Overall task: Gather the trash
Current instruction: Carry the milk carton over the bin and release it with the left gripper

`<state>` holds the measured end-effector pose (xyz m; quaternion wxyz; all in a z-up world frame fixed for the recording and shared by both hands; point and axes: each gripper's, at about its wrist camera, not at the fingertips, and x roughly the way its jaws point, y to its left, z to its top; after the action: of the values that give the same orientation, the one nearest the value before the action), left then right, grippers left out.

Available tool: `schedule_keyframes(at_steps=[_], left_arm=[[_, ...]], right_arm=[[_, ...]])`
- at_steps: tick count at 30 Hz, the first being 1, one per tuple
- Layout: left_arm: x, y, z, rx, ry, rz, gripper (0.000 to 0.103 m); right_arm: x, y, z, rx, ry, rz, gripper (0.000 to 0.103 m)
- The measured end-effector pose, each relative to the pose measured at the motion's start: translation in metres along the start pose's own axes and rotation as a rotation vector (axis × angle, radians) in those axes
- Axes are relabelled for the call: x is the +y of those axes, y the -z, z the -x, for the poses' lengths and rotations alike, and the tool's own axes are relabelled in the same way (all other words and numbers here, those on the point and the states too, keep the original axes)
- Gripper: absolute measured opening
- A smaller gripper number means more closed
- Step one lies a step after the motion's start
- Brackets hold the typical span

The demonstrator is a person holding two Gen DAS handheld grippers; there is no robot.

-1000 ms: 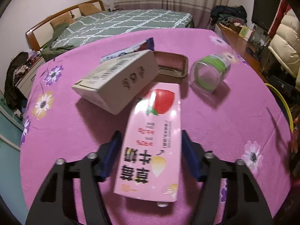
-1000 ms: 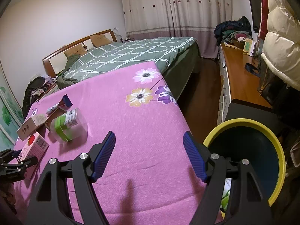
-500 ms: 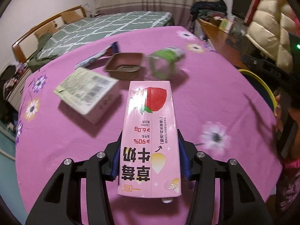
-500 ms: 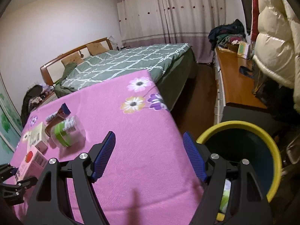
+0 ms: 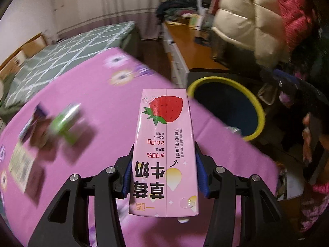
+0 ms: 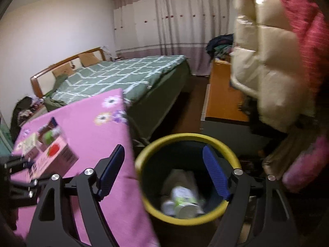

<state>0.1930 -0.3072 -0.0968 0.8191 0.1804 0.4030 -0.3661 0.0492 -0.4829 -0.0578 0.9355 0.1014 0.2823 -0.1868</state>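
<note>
My left gripper [image 5: 163,182], jaws now clamped on the milk carton [image 5: 164,150], has lifted it off the bench [image 5: 98,103] toward the bin [image 5: 255,103]; right gripper [image 6: 162,171] jaws apart, over it.

A home bedroom: a bed [image 6: 123,76] with green checked cover, long curtains [image 6: 174,20], clothes heaped on a dresser [image 6: 222,94], and coats [image 6: 267,61] hanging.

A table under a pink flowered cloth [image 5: 98,94] carries, toward its left edge, a blurred green-banded jar [image 5: 65,121], a pale box [image 5: 20,164] and a dark-tipped wrapper [image 5: 38,113], all close together.
</note>
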Motion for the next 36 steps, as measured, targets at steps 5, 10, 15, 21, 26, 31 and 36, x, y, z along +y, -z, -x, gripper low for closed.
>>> schedule_keyframes(at_steps=[5, 10, 15, 21, 26, 31, 36], left_arm=[[-0.057, -0.042, -0.037, 0.009, 0.047, -0.085, 0.050], [-0.098, -0.068, -0.069, 0.036, 0.086, -0.129, 0.050], [-0.122, -0.082, -0.093, 0.063, 0.098, -0.146, 0.050], [-0.131, -0.092, -0.111, 0.072, 0.089, -0.141, 0.073], [-0.120, -0.092, -0.095, 0.016, 0.076, -0.115, 0.086], [-0.072, -0.078, -0.046, -0.084, 0.028, -0.034, 0.089], [0.010, -0.042, 0.017, -0.194, -0.114, 0.121, 0.094]], right_arm=[[-0.048, 0.019, 0.017, 0.010, 0.072, -0.060, 0.075], [-0.076, 0.033, 0.023, 0.025, 0.123, -0.081, 0.075], [-0.094, 0.040, 0.026, 0.029, 0.149, -0.105, 0.075], [-0.103, 0.045, 0.022, 0.048, 0.156, -0.120, 0.075], [-0.098, 0.044, 0.018, 0.058, 0.148, -0.117, 0.075], [-0.084, 0.039, 0.012, 0.063, 0.117, -0.094, 0.075], [-0.051, 0.028, -0.001, 0.071, 0.042, -0.051, 0.075]])
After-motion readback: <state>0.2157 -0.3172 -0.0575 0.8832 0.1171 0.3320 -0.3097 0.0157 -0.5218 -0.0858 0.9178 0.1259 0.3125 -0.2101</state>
